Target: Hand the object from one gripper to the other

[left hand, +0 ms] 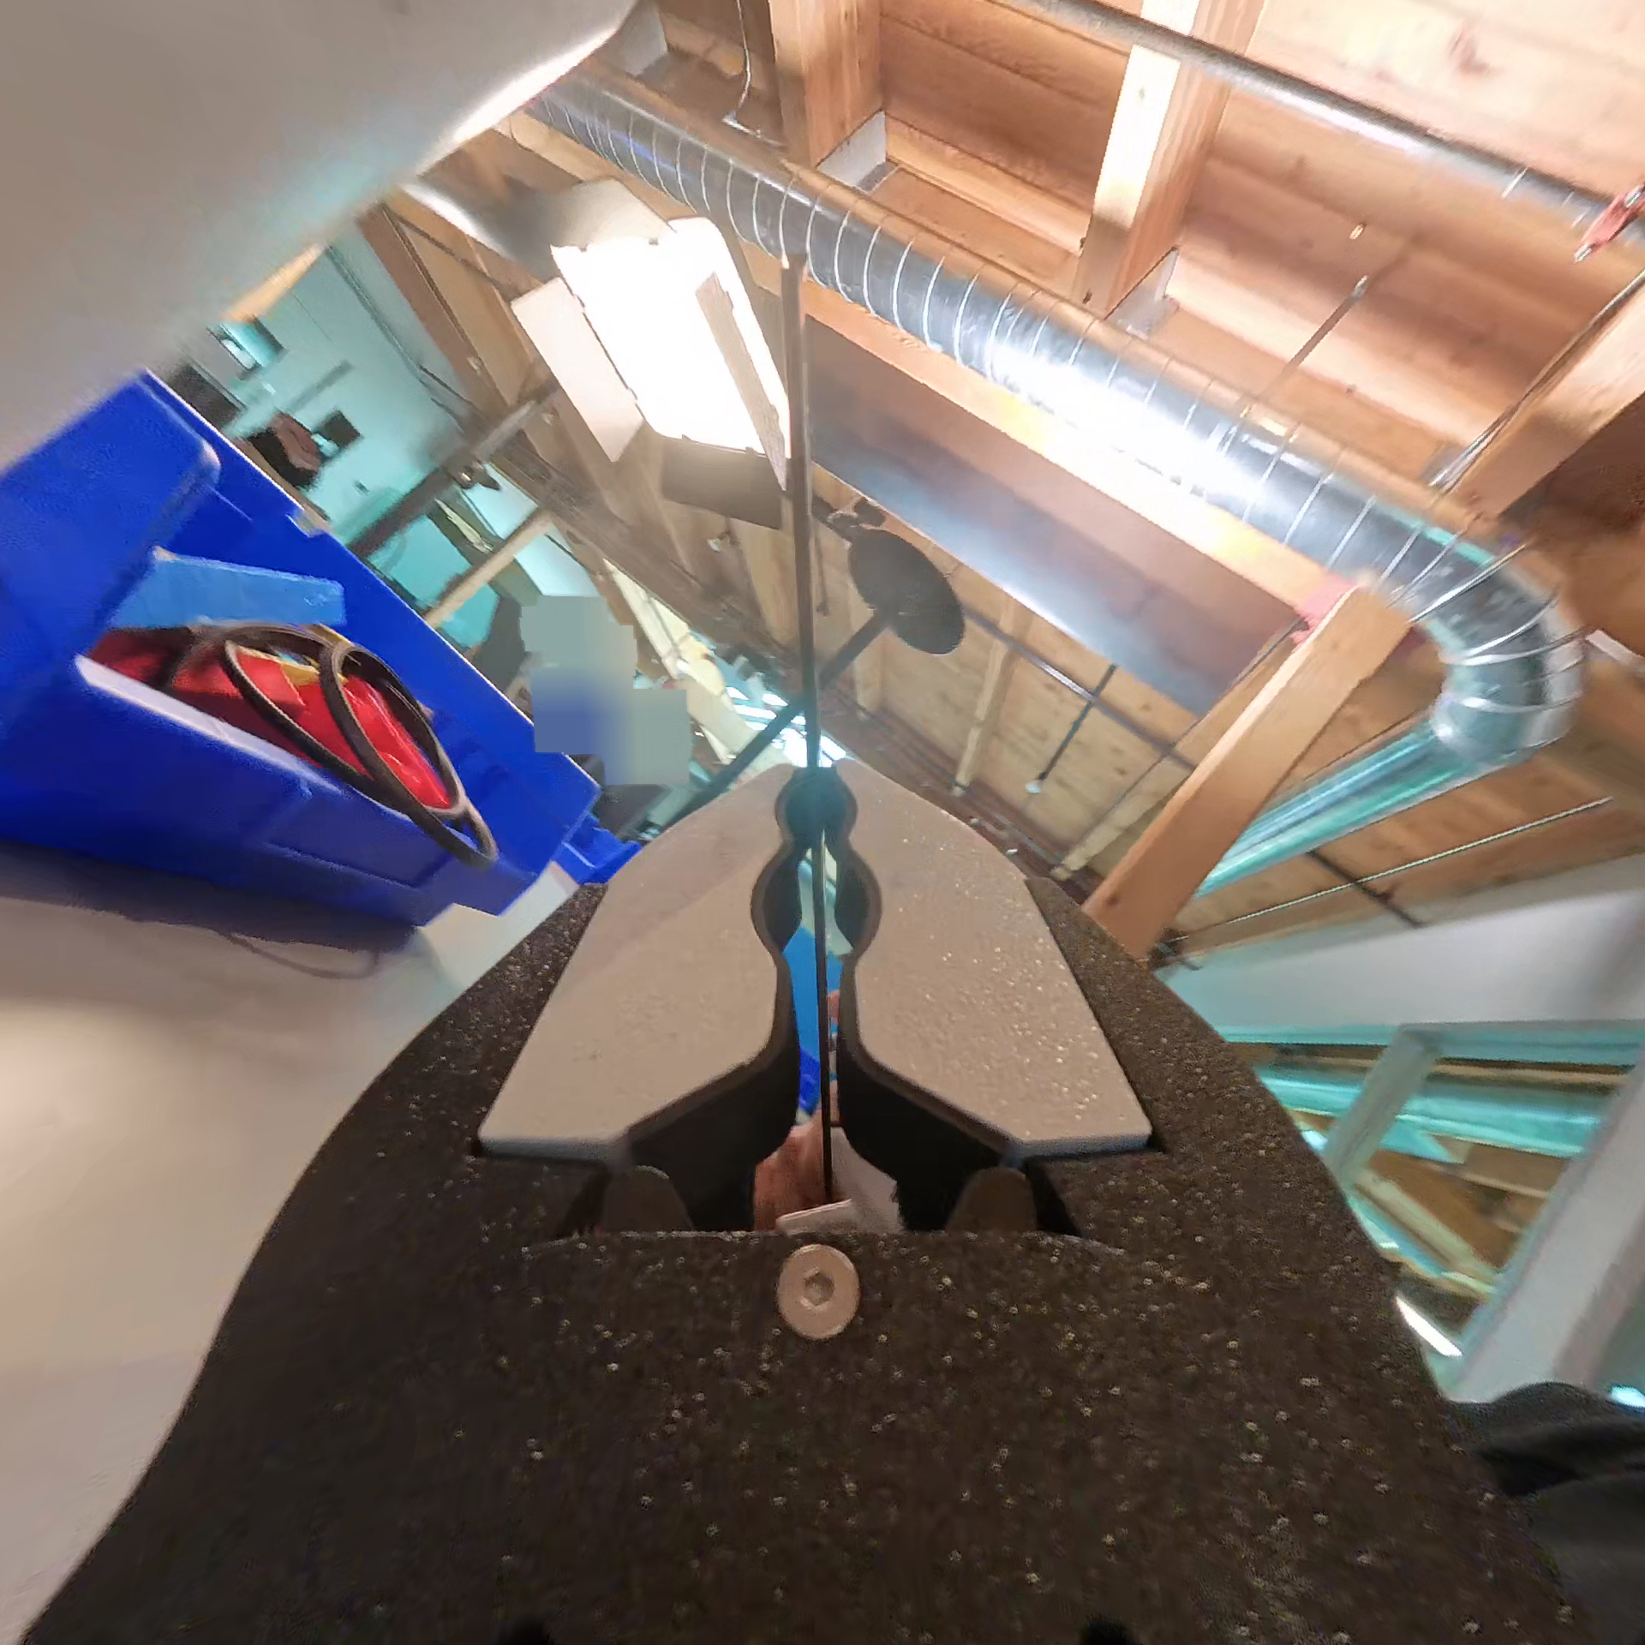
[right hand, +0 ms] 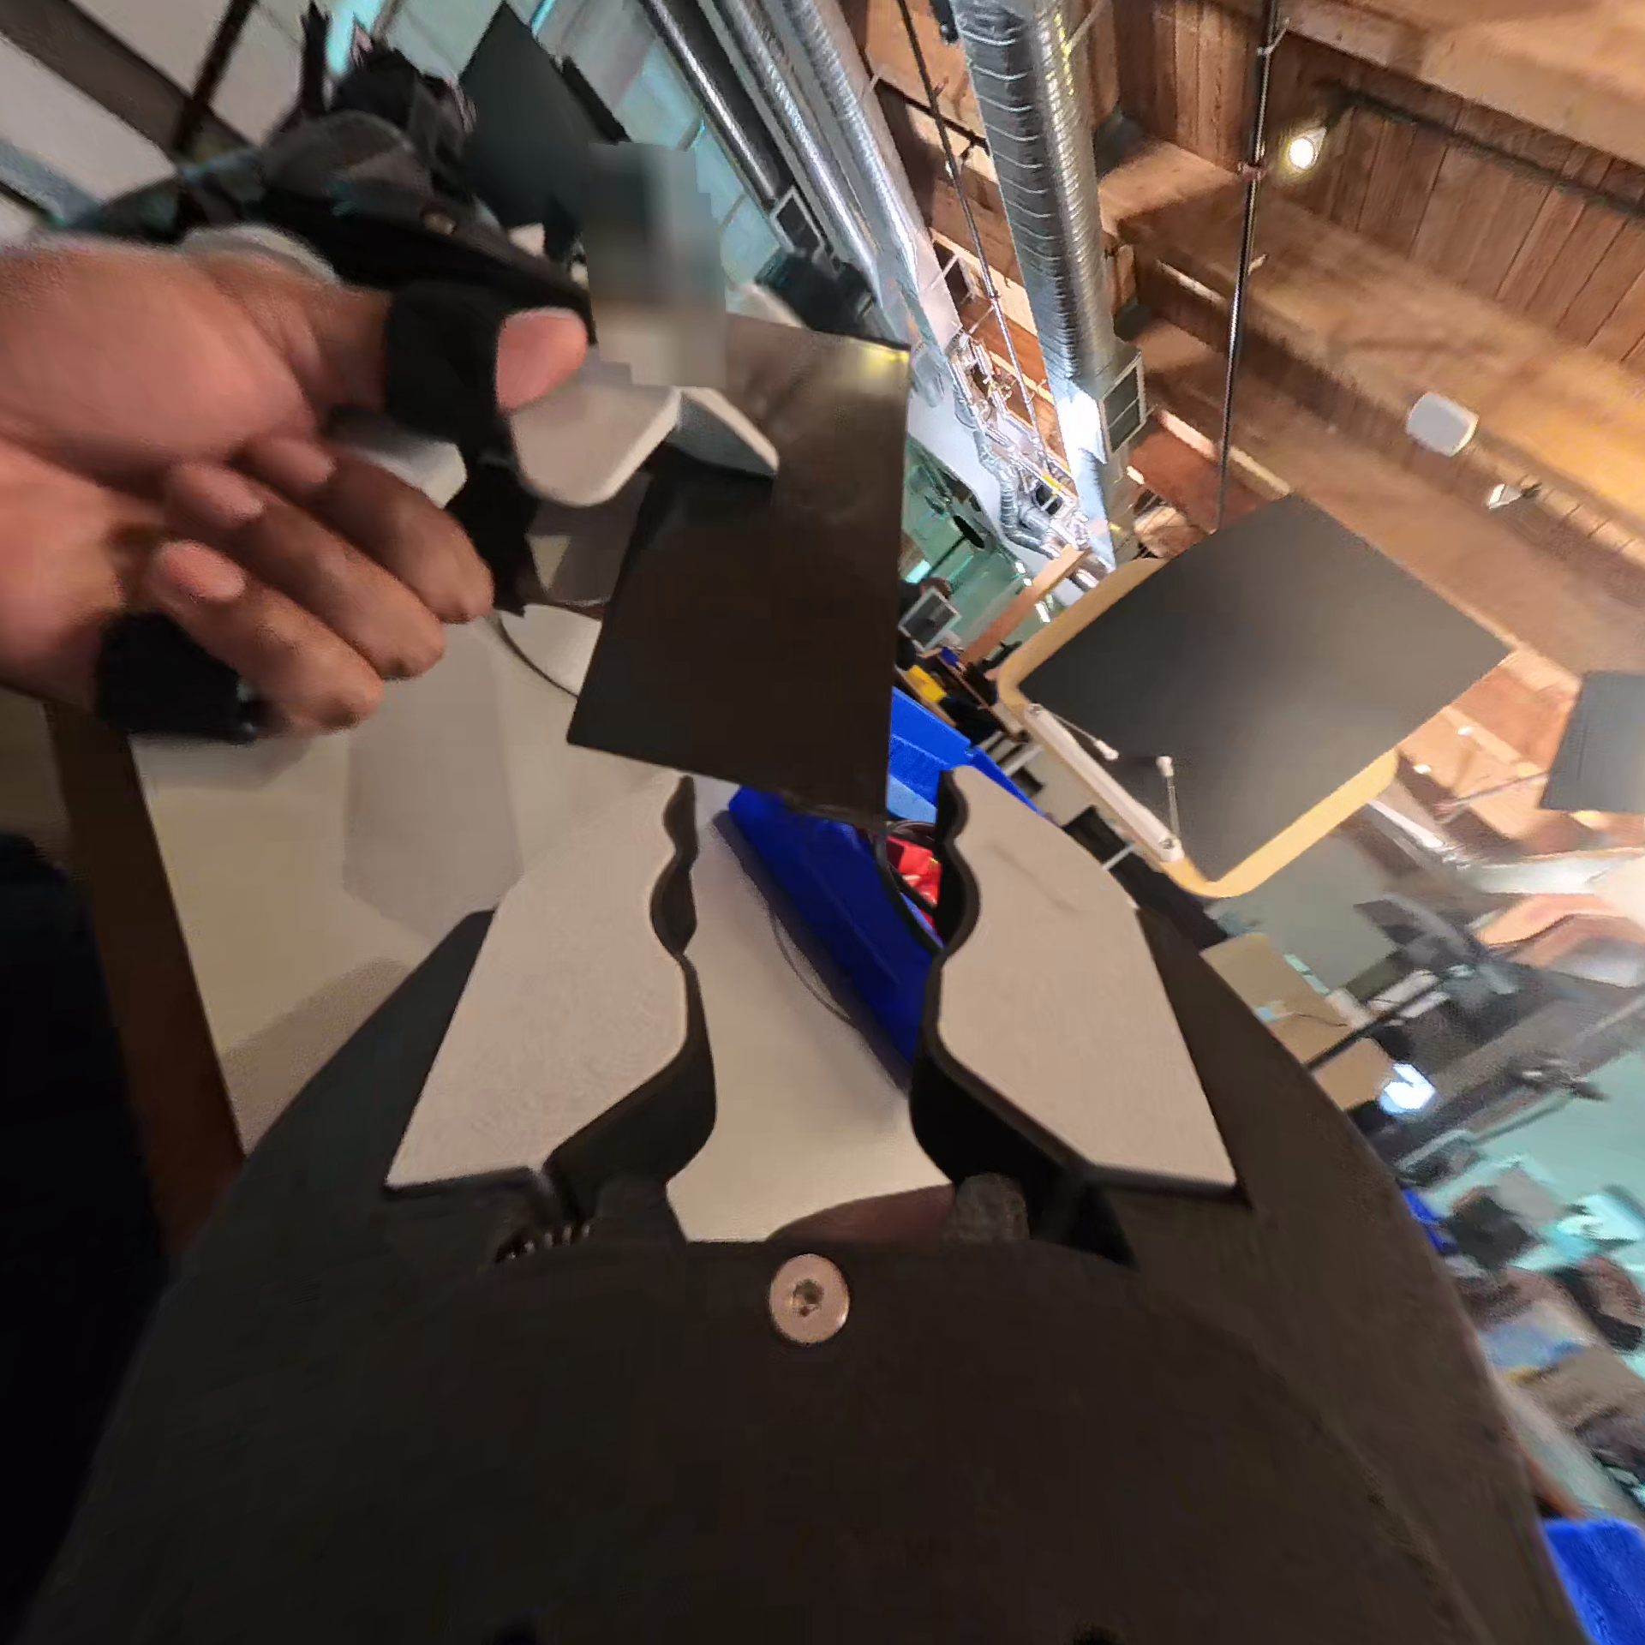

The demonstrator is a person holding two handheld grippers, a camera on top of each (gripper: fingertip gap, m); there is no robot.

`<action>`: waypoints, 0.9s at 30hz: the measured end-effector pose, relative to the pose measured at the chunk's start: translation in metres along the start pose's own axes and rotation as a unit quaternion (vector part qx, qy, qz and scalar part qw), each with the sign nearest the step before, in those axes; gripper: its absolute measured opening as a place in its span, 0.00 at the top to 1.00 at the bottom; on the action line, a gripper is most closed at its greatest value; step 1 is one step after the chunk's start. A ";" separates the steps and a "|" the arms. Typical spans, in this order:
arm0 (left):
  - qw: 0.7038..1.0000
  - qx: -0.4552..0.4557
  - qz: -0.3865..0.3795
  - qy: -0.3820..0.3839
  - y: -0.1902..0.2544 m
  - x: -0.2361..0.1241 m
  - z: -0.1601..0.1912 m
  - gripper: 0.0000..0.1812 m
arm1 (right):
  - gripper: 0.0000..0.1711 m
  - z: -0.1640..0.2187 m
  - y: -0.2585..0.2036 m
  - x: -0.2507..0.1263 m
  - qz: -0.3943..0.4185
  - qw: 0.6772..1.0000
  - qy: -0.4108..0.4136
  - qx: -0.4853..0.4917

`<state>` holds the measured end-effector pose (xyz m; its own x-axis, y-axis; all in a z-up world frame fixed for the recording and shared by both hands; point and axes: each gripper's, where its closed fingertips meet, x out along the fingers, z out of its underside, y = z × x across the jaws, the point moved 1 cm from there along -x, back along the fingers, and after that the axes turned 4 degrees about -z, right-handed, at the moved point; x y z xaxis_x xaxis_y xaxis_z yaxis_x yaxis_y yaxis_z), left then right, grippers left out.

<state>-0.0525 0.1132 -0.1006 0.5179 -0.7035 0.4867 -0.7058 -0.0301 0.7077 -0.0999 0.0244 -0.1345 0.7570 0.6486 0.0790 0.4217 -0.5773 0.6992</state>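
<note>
My left gripper [left hand: 814,783] is shut on a thin black flat sheet [left hand: 806,534], seen edge-on as a dark line running up from the fingertips. In the right wrist view the same black sheet [right hand: 765,579] shows as a dark rectangular plate held by the left gripper [right hand: 623,445], with a person's hand [right hand: 222,481] on that gripper. My right gripper [right hand: 814,801] is open, its fingers [right hand: 1024,890] spread wide just below the sheet's lower edge and not touching it.
A blue bin [left hand: 267,712] with red items and black rubber loops [left hand: 356,712] stands on the white table [left hand: 133,1068]; it also shows between my right fingers [right hand: 828,881]. A black panel with a wooden rim [right hand: 1246,659] hangs at right. Ceiling ducts [left hand: 1068,338] are overhead. There is about 10 cm between the tips of the two grippers.
</note>
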 end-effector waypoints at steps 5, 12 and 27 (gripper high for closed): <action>0.998 -0.059 0.016 -0.009 -0.002 0.004 0.007 0.99 | 0.59 0.010 -0.007 0.008 0.047 0.991 -0.053 -0.112; 0.997 -0.057 -0.020 -0.047 -0.005 0.010 0.022 0.99 | 0.63 0.004 -0.005 0.005 0.120 0.969 -0.053 -0.209; 0.997 0.030 0.023 -0.063 0.013 0.016 0.031 0.65 | 0.99 0.002 0.047 -0.016 0.017 0.972 0.069 0.223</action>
<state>-0.0682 0.0801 -0.0995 0.4212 -0.7891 0.4471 -0.7578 -0.0354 0.6515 -0.0916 -0.0143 -0.1040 0.7127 0.6686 0.2122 0.5957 -0.7366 0.3202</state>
